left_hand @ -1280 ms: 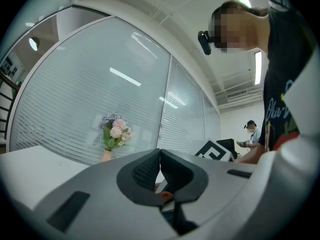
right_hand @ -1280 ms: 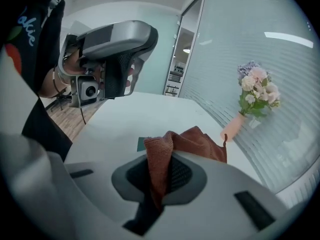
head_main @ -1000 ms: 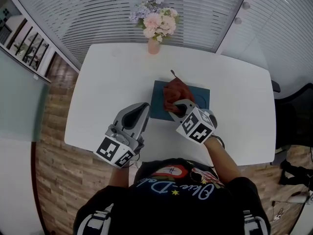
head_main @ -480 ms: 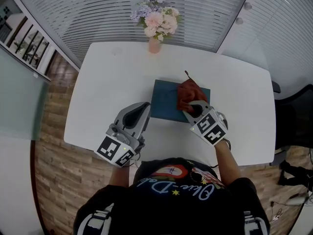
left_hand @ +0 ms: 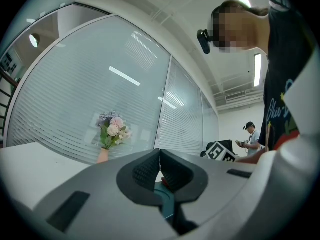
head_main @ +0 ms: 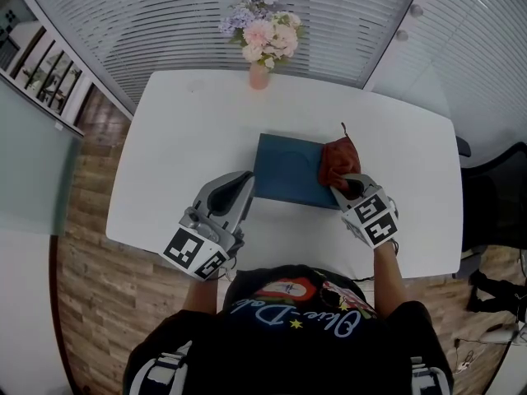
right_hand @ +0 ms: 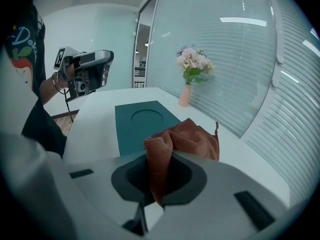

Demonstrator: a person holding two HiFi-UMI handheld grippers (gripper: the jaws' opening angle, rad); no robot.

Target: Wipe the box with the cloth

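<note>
cloth (head_main: pixel 338 161) lies bunched on the right end of the box (head_main: pixel 284 169), pinched tight in the right gripper (head_main: pixel 349 189). it looks soft and floppy, so a thick fold seems best to hold. left gripper (head_main: pixel 239 186) sits by the box's near left corner, jaws pressed together, empty.

1 box (head_main: pixel 288 169), 1 cloth (head_main: pixel 338 160), 1 vase (head_main: pixel 258 77)

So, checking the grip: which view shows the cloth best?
Right gripper view: the cloth sits central, pinched in the right tool. Head view shows it small at the right end of the box; left gripper view barely shows it.
</note>
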